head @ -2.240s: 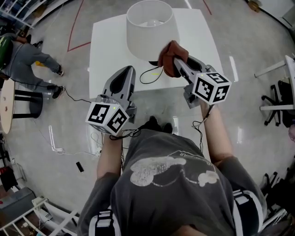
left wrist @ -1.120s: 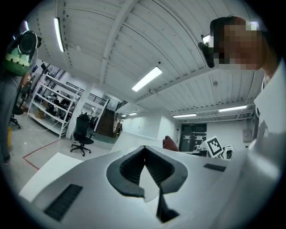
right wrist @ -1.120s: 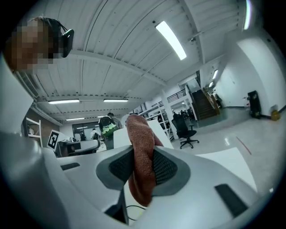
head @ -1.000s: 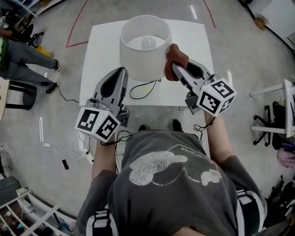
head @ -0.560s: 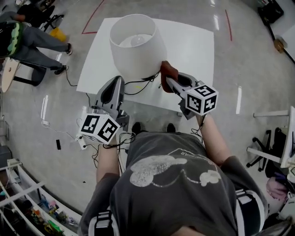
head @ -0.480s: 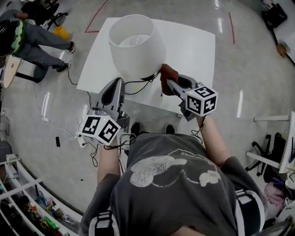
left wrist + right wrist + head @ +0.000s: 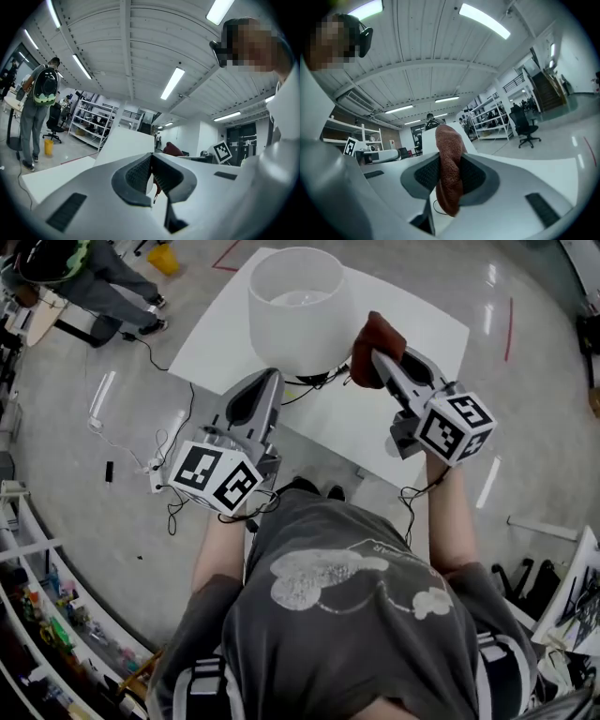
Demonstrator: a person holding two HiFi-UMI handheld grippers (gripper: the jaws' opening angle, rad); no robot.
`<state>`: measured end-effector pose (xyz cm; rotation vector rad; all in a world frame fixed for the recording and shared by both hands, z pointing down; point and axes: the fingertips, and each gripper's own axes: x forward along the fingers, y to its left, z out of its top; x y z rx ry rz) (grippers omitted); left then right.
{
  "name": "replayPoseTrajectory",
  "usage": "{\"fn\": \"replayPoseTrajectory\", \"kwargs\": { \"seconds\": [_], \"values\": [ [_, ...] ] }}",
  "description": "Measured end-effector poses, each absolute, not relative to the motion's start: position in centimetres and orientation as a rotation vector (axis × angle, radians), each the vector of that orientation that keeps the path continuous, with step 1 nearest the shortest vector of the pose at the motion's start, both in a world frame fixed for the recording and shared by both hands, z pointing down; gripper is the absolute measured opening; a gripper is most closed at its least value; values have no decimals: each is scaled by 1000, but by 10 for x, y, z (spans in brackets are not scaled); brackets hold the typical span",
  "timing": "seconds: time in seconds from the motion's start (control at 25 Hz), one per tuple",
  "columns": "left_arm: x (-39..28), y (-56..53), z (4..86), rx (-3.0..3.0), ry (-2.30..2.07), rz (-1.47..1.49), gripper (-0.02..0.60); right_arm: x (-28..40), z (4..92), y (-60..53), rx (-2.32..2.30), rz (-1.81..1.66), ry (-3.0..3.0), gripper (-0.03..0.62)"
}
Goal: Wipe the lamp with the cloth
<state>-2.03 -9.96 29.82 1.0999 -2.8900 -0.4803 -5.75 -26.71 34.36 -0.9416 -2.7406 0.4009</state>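
Head view: a white lamp (image 7: pixel 302 306) stands on a white table (image 7: pixel 424 332), its shade open at the top; a dark cable (image 7: pixel 314 383) lies on the table at the foot of the lamp; the right gripper (image 7: pixel 377 357) reaches toward the right side of the shade with a brown cloth (image 7: pixel 375 337) bunched at its tips; the cloth is just beside the shade, and contact cannot be told; the left gripper (image 7: pixel 269 379) points at the near side of the lamp, its tips low by the base; a second person (image 7: pixel 89 268) is on the floor at the upper left, well apart from the table.

Left gripper view: the jaws are pressed together with nothing between them; past them the lamp (image 7: pixel 123 145) rises as a white slope; the cloth (image 7: pixel 173 149) shows to its right, and the right gripper's marker cube (image 7: pixel 223 151) beyond that; a person with a backpack (image 7: pixel 40 108) stands at the left, near shelves (image 7: pixel 91 124).

Right gripper view: the jaws are clamped on the cloth (image 7: pixel 449 173), which stands up above them and hangs down below; the lamp (image 7: pixel 469 143) shows just behind the cloth; a chair (image 7: pixel 525 126) stands on the floor to the right.
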Motion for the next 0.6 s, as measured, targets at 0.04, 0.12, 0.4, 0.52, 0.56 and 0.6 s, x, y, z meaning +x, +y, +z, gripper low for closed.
{"fn": "replayPoseTrajectory", "kwargs": {
  "seconds": [0.04, 0.12, 0.4, 0.52, 0.56, 0.6],
  "values": [
    [-23, -101, 293, 1106, -2899, -487, 8, -62, 332, -265, -955, 399, -2767, 97],
    [-27, -103, 283, 1127, -2912, -492, 8, -69, 312, -260, -991, 419, -2804, 97],
    [-42, -106, 272, 1202, -2908, -507, 8, -94, 281, -245, -1011, 368, -2842, 97],
    [-51, -105, 282, 1199, -2866, -524, 8, -99, 296, -248, -971, 385, -2814, 97],
    [-54, -105, 287, 1199, -2851, -535, 8, -98, 302, -251, -954, 397, -2802, 97],
    [-56, -104, 292, 1197, -2838, -550, 8, -96, 309, -254, -935, 400, -2789, 97]
  ]
}}
